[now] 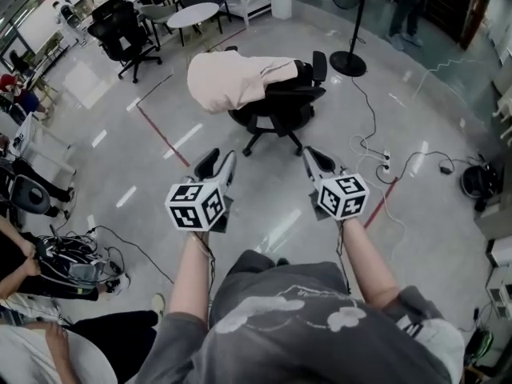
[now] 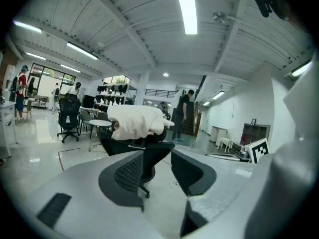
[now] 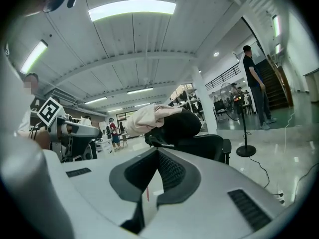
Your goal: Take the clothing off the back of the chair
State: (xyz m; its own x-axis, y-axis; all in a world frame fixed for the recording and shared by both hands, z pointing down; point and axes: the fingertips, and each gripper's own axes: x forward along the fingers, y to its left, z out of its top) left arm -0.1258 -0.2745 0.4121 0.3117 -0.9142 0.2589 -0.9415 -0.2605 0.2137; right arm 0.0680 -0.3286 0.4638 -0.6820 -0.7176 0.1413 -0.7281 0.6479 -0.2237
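A cream-coloured garment lies draped over the back of a black office chair in the middle of the floor. Both grippers are held side by side short of the chair, pointing at it and touching nothing. My left gripper is open, with a gap between its pads and nothing in it. My right gripper is shut and empty. In the left gripper view the garment shows beyond the gripper. In the right gripper view the garment tops the chair beyond the gripper.
A black fan stand with a round base stands right of the chair. Cables and a power strip trail over the floor at the right. Red tape marks the floor at the left. Another office chair, a round table and seated people are further left.
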